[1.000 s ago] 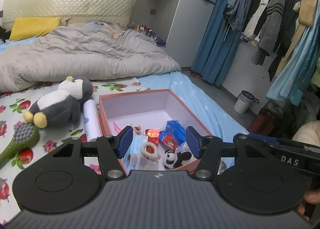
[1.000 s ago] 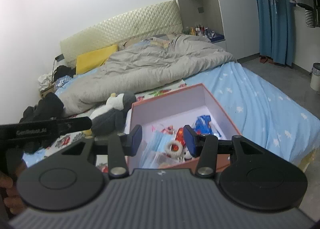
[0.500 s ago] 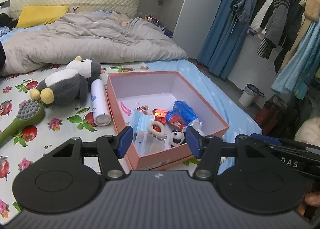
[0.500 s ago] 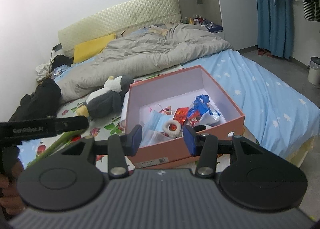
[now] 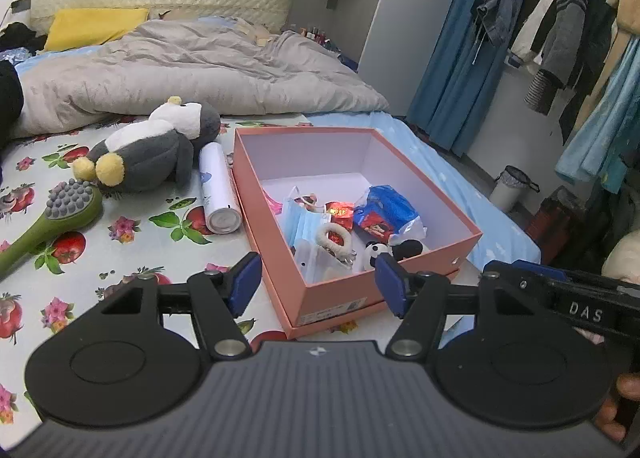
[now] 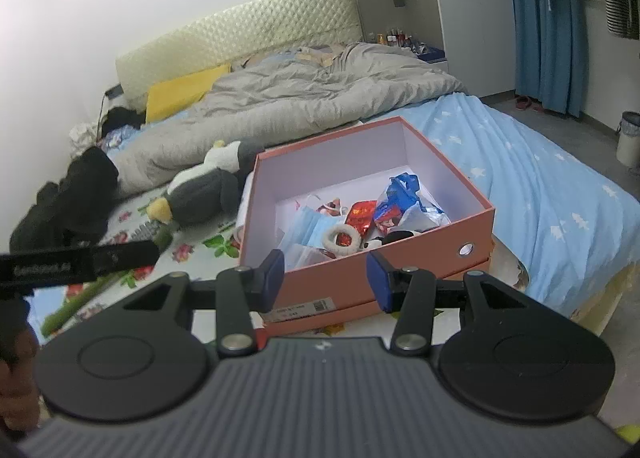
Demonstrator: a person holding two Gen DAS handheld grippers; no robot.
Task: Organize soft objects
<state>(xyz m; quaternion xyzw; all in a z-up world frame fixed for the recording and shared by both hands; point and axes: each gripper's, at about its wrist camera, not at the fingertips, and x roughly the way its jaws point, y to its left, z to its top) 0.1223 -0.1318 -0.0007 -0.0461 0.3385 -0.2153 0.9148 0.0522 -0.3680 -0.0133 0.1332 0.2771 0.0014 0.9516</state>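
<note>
Both grippers, left gripper (image 5: 316, 284) just widening, right gripper (image 6: 326, 278), empty, apart; penguin plush (image 5: 150, 148) ahead-left: light, squashy, pinch belly.

The penguin plush (image 5: 148, 150) is grey and white with yellow feet. It lies on its side on the bed, just left of the pink box (image 5: 332, 298), with its feet pointing away from the box and toward the camera side.

The pink box is an open rectangular carton with a white interior. It rests flat on the bed and serves as the container.

Inside the box, toward its near wall:
- blue face masks (image 5: 306, 224), loosely stacked at the left side;
- a white fuzzy hair tie (image 5: 335, 237), lying flat beside the masks;
- a small panda plush (image 5: 394, 250), black and white, against the near wall.
</note>
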